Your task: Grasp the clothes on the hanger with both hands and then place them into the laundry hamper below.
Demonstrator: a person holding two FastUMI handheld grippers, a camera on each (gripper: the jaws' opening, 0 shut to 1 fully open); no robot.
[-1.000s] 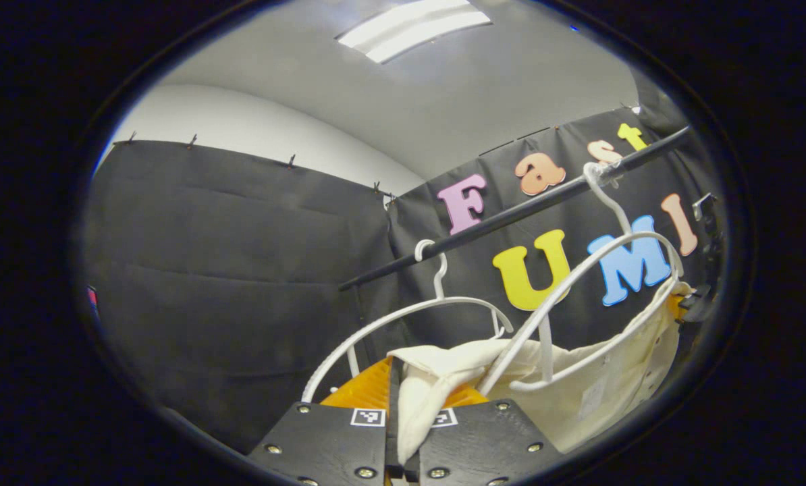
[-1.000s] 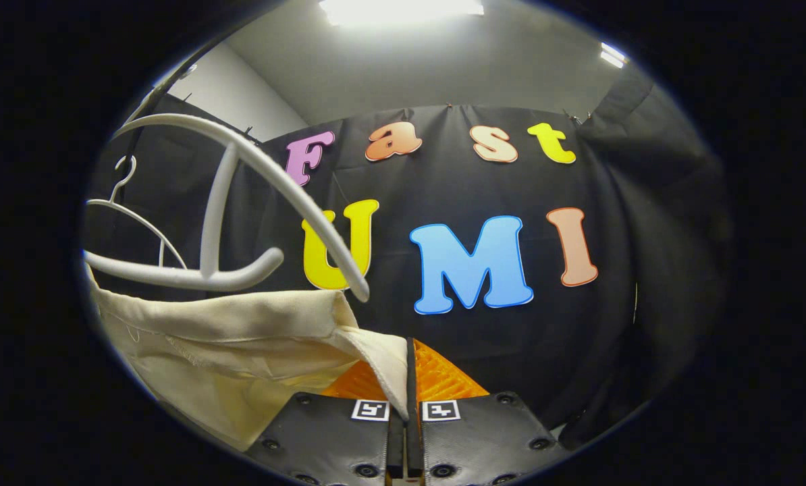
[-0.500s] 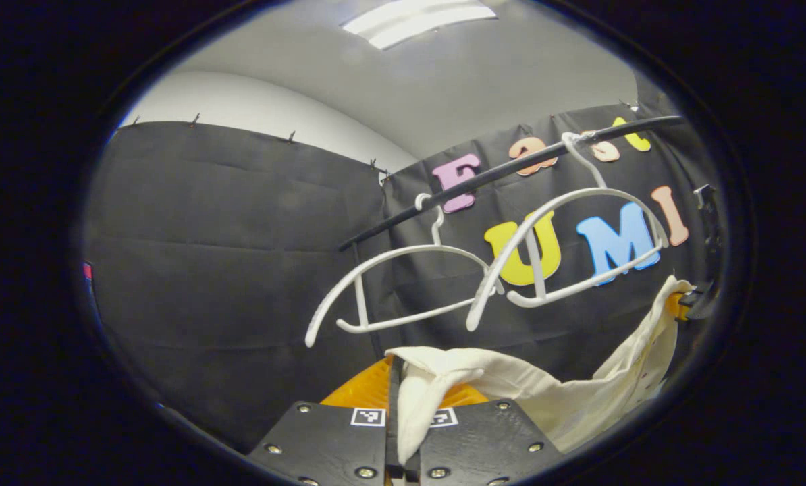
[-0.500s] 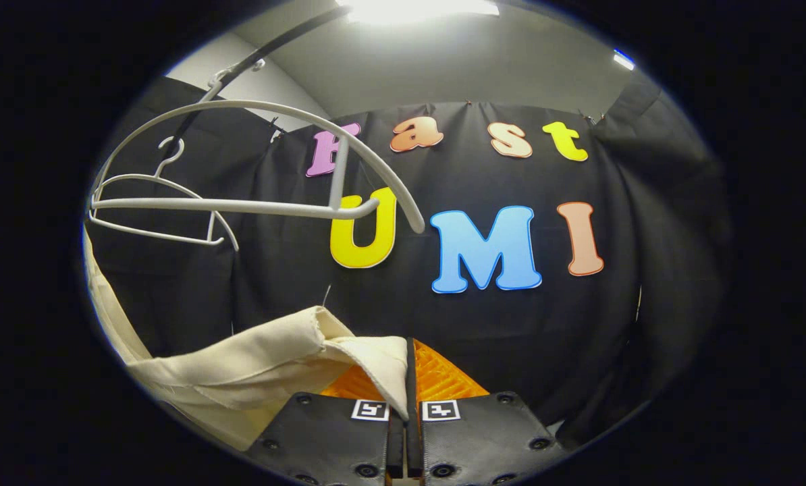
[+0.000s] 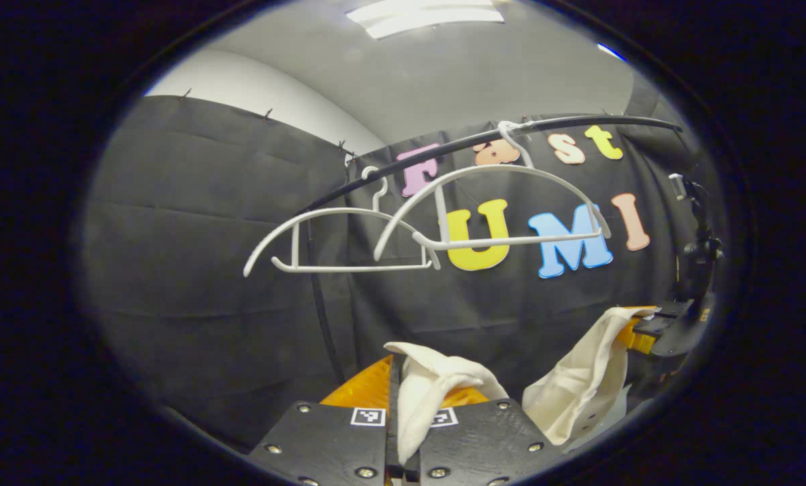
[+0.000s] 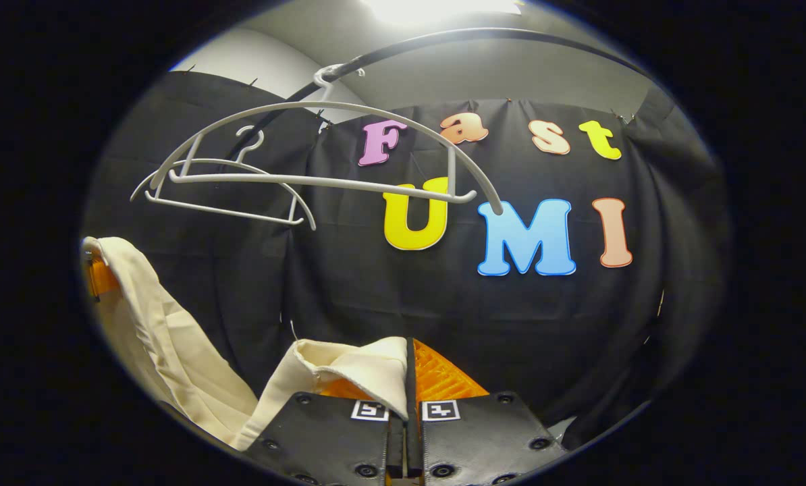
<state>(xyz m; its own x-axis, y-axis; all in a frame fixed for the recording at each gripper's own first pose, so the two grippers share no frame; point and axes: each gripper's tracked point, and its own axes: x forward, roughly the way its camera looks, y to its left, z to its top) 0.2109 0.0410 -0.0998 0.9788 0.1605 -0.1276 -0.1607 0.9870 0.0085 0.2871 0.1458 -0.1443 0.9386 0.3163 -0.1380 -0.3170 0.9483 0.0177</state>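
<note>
Cream cotton garment (image 5: 578,378) slung between both grippers, left gripper (image 5: 403,405) and right gripper (image 6: 408,385) each clamped on an end, below the white plastic hangers (image 5: 491,202); hamper presumably straight down.

The clothes (image 5: 582,378) are plain cream, unpatterned. Both hangers (image 5: 491,206) are white, hooked over a black rail (image 5: 565,123). The booth cloth (image 6: 389,290) is black; the ceiling (image 5: 457,74) is pale grey.

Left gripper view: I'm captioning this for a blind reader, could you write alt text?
The left gripper is shut on a cream garment, which sags across to the right gripper. Above, two bare white hangers hang on a black rail.
</note>
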